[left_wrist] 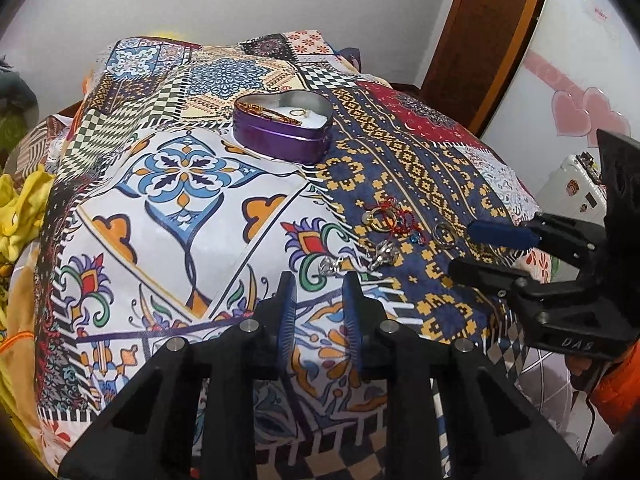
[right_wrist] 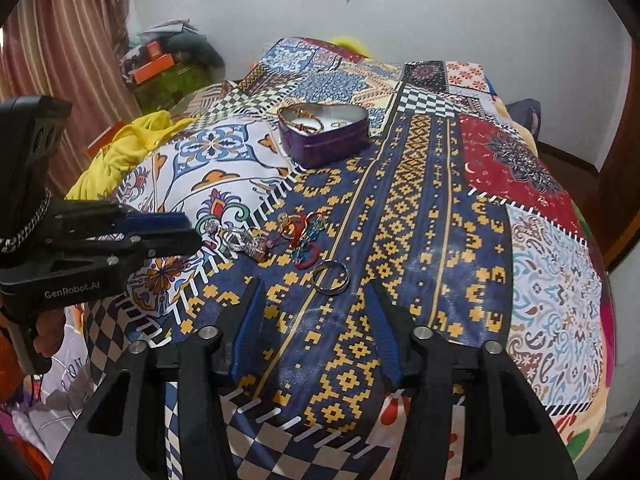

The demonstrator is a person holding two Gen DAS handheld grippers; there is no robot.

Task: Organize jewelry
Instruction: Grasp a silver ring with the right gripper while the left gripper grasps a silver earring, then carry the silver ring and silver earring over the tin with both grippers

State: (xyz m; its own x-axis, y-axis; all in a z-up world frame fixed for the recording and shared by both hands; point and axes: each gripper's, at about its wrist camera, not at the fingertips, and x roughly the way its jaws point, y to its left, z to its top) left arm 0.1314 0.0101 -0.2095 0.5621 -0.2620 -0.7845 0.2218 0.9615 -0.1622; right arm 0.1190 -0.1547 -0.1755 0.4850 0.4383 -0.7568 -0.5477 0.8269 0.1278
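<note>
The right claw (right_wrist: 316, 312) hangs over a bed covered with a patchwork blanket (right_wrist: 440, 208). Its two blue-padded fingers (right_wrist: 248, 320) stand apart, and nothing is between them. Just beyond the tips lies a silver ring (right_wrist: 331, 277). Farther on is a small heap of jewelry (right_wrist: 276, 236): red and blue pieces and silver ones, tangled together. The left claw (right_wrist: 176, 228) comes in from the left side, its tips near this heap. Far back stands a purple heart-shaped tin (right_wrist: 324, 136), open, with a bracelet (right_wrist: 306, 118) inside.
</note>
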